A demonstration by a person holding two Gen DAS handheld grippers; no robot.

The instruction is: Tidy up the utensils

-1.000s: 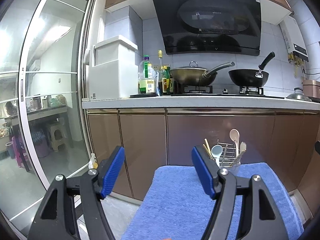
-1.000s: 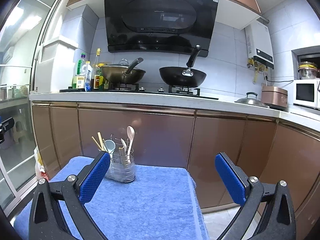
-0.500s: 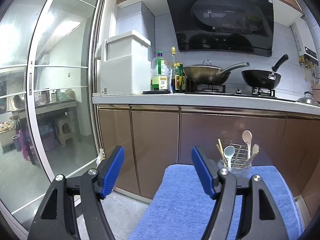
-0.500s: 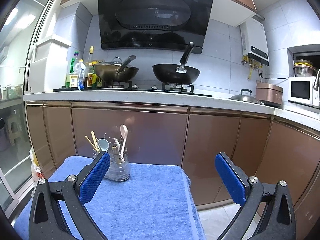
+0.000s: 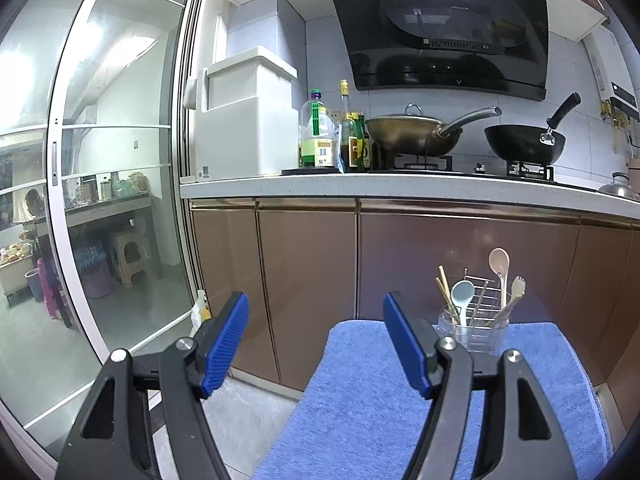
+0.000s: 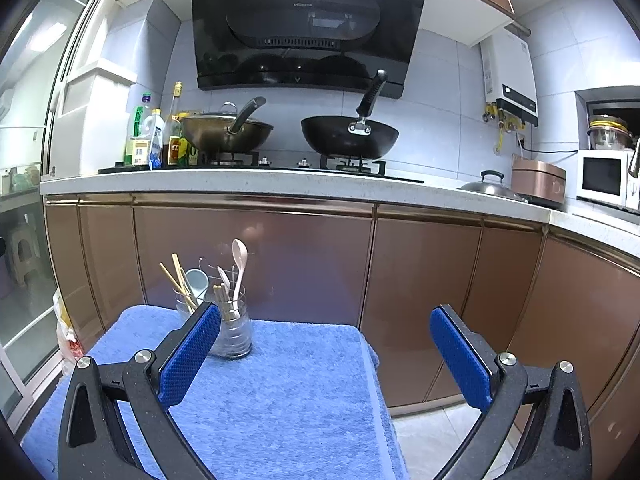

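Looks like we're basically done: the utensils (image 6: 224,280) all stand in the clear holder (image 6: 230,334), left of centre in the right view, on the blue towel (image 6: 288,392). Nothing loose that we can see. Our left hand-held gripper (image 5: 316,340) and right hand-held gripper (image 6: 326,354) both gape wide, holding nothing, short of the holder.

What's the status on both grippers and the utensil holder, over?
Left gripper open, empty. Right gripper open, empty. Utensil holder upright on blue towel, holding spoons and chopsticks, untouched. Nothing in the way.
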